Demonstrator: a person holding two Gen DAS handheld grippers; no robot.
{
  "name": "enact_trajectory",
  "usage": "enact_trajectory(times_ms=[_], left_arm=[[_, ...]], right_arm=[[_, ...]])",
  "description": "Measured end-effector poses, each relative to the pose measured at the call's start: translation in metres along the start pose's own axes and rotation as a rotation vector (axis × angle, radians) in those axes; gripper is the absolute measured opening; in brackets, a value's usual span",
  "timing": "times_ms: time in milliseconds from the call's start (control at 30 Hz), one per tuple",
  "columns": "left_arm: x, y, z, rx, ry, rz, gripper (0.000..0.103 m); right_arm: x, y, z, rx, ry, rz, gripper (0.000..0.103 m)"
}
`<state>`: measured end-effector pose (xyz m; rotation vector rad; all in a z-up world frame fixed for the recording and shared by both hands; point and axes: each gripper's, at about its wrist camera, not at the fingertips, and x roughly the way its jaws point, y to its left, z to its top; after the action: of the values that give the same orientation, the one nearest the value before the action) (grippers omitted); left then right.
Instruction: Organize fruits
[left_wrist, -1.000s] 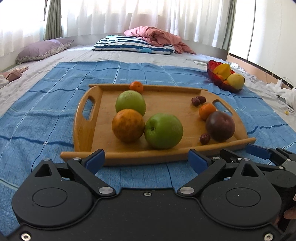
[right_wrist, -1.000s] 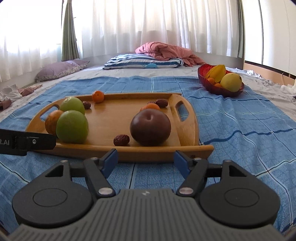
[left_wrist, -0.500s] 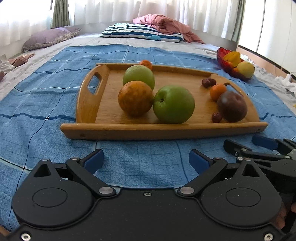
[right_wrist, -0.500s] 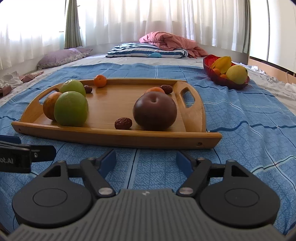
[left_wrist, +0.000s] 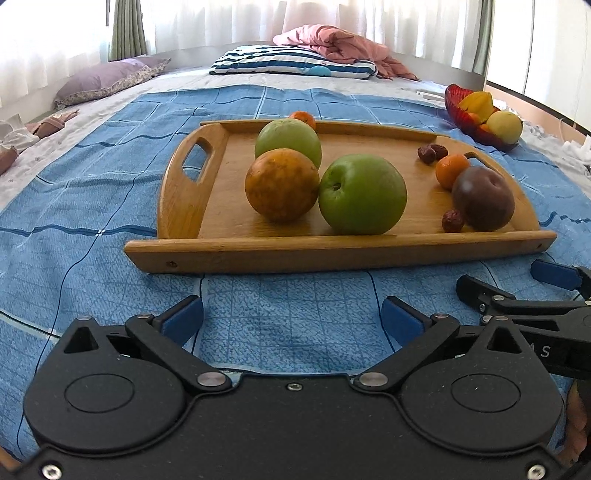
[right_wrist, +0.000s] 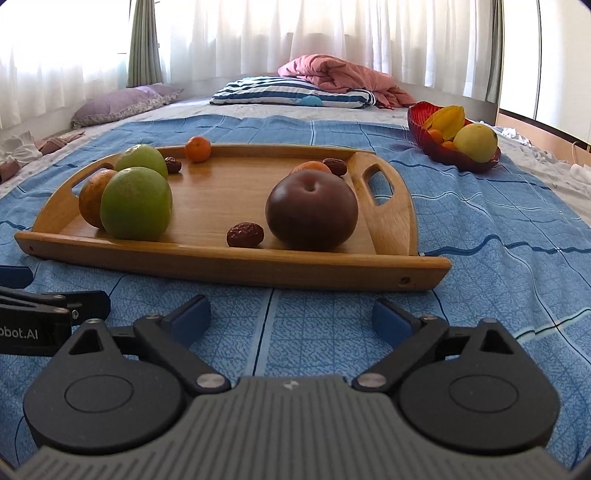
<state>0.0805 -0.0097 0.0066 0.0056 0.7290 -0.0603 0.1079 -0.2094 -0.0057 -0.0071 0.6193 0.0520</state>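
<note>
Bed under a blue blanket (left_wrist: 92, 206), curtained window behind. Sorting seemingly barely begun: red bowl (right_wrist: 428, 140) already part-filled, yet wooden tray (right_wrist: 229, 262) loaded with green apples, a mottled orange, dark plum (right_wrist: 312, 210), tangerines, dates. Left gripper (left_wrist: 291, 319) and right gripper (right_wrist: 291, 317): jaws spread wide, empty, short of the tray.

Green fruit (left_wrist: 288, 142) hides most of small orange (left_wrist: 303, 119)
</note>
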Motion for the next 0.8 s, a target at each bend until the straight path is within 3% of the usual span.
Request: enact_trajectory(times_ms=[800], left_arm=[[0.0037,0.0002,-0.0013,-0.019,0.001,0.01,0.103]], right_arm=[[0.0022,0.0004,-0.0005,-0.003,0.002,-0.008,0.103]])
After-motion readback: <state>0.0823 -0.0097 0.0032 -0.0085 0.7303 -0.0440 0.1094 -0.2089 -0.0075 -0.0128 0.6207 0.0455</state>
